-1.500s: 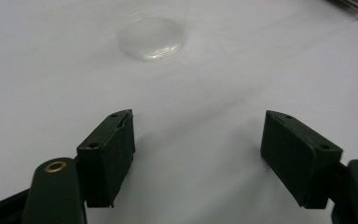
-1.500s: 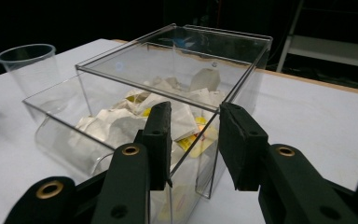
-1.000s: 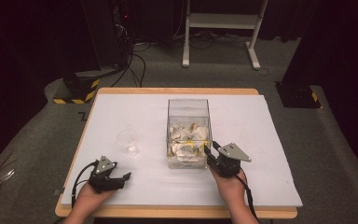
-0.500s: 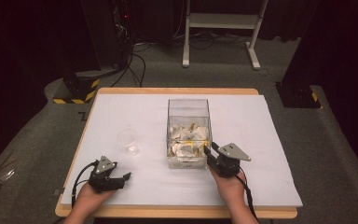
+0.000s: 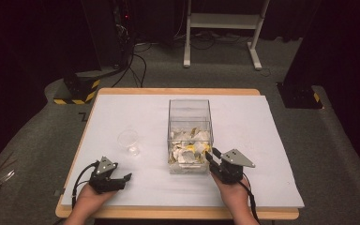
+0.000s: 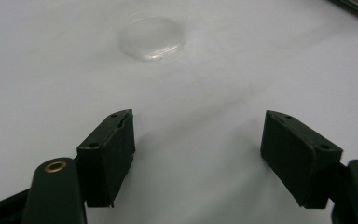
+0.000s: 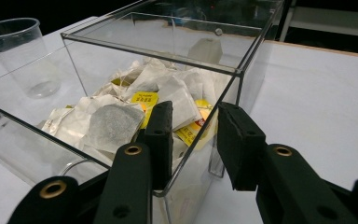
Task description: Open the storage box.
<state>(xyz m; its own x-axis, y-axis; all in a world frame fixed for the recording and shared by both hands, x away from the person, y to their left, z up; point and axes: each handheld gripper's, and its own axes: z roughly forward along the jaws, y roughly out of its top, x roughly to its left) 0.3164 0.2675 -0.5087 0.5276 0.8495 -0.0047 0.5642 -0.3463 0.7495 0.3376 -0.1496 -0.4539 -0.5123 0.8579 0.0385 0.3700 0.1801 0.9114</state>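
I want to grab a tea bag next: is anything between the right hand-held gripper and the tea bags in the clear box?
Yes. The right hand-held gripper straddles the near corner wall of the clear plastic box: one jaw inside, one outside. That wall sits between its jaws; the white paper tea bags lie just beyond the inner jaw.

A clear plastic box (image 5: 190, 123), open at the top, stands upright at the middle of the table. Tea bags (image 7: 135, 109), white paper with yellow tags, lie heaped loosely in its lower part. The right gripper (image 5: 209, 156) straddles the box's near right corner wall.
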